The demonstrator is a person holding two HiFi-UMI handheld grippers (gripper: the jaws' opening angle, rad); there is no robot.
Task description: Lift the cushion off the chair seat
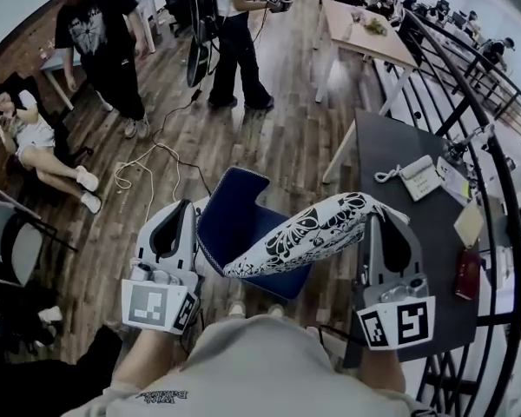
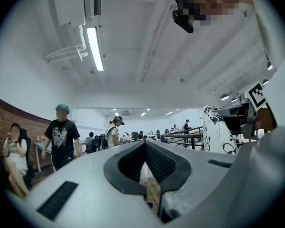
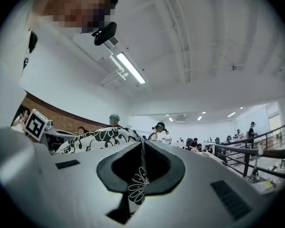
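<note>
The cushion (image 1: pixel 317 231), white with black floral print, hangs in the air above the blue chair seat (image 1: pixel 234 211); its right end is high and its left end droops over the seat's front. My right gripper (image 1: pixel 373 217) is shut on the cushion's right corner, and the printed fabric (image 3: pixel 137 186) shows pinched between its jaws (image 3: pixel 142 144). My left gripper (image 1: pixel 188 205) is raised at the seat's left edge, apart from the cushion, with its tips together (image 2: pixel 144 144) and nothing in them. In the left gripper view the cushion (image 2: pixel 217 129) stands off to the right.
A dark table (image 1: pixel 399 142) with a white phone (image 1: pixel 419 177) stands right of the chair, against a black railing (image 1: pixel 482 129). A cable (image 1: pixel 148 159) lies on the wood floor. A person in black (image 1: pixel 104 42) stands far left, another sits (image 1: pixel 30 133) by the wall.
</note>
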